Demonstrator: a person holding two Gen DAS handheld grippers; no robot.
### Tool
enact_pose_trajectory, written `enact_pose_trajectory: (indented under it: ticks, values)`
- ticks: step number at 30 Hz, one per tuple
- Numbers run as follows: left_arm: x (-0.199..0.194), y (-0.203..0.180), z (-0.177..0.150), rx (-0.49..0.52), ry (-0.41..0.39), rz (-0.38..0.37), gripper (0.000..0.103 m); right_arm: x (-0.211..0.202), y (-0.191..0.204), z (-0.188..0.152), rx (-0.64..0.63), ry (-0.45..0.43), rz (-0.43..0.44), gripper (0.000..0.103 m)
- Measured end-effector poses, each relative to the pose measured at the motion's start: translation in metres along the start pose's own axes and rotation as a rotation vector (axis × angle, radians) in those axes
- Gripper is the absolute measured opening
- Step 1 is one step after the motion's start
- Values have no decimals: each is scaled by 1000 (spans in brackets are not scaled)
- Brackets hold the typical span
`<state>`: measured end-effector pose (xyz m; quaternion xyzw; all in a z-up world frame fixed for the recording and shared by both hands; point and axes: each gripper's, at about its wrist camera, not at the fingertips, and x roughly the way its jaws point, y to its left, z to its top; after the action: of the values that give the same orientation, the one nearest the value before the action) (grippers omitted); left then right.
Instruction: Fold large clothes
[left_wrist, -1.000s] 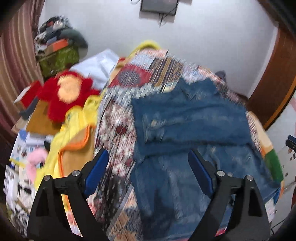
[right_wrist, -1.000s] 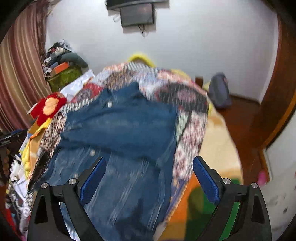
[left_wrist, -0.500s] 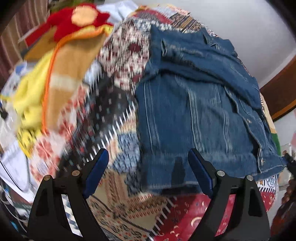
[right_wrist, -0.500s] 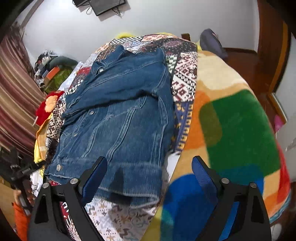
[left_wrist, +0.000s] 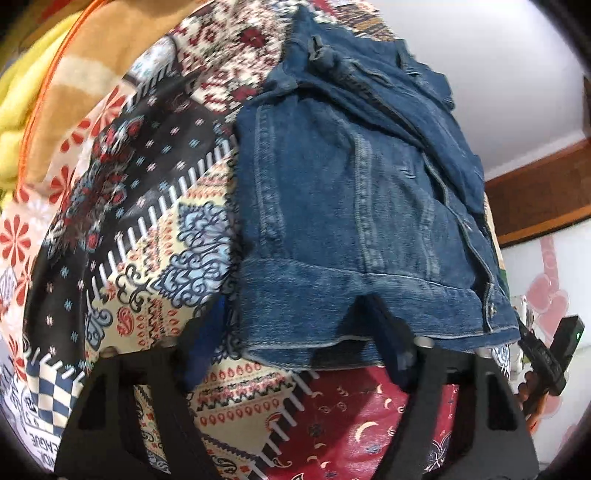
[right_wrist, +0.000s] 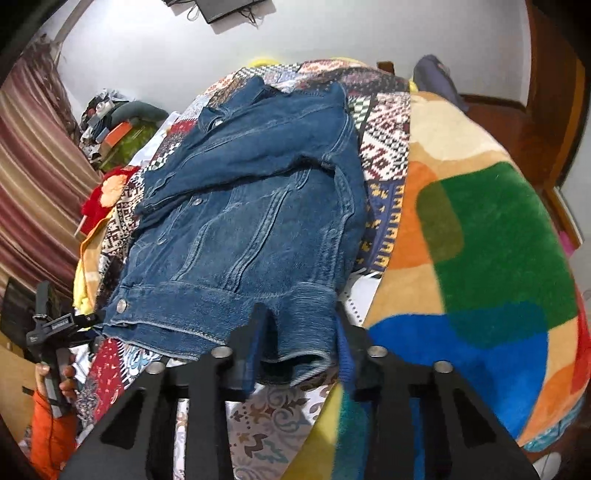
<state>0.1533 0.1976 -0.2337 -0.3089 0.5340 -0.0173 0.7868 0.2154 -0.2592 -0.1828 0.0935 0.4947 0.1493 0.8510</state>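
A blue denim jacket lies on a patterned bedspread, sleeves folded across its upper part. My left gripper is open and straddles the jacket's near left hem corner, fingers low at the hem band. In the right wrist view the jacket lies front up, and my right gripper is open around its near right hem corner; the jaws are narrower than the left's. The hem sits between the blue pads of each gripper.
A colourful block-patterned blanket covers the bed's right side. A yellow and tan blanket lies left. A red plush toy and piled items sit by a striped curtain. The other gripper and hand show at lower left.
Both grippers have dropped down and forward from above the bed to the jacket's near hem. The right jaws have narrowed around the hem corner.
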Motion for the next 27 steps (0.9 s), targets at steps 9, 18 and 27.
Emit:
enact_pose_trajectory:
  ticks: [9, 18, 27]
  values:
    - [-16, -19, 9, 131, -93, 119, 23, -11, 8, 12, -62, -76, -20, 17]
    - [-57, -55, 42, 229, -238, 80, 18, -16, 23, 59, -119, -123, 28, 16]
    - [-78, -97, 107, 320, -361, 48, 16, -12, 53, 133, -239, -232, 17, 14]
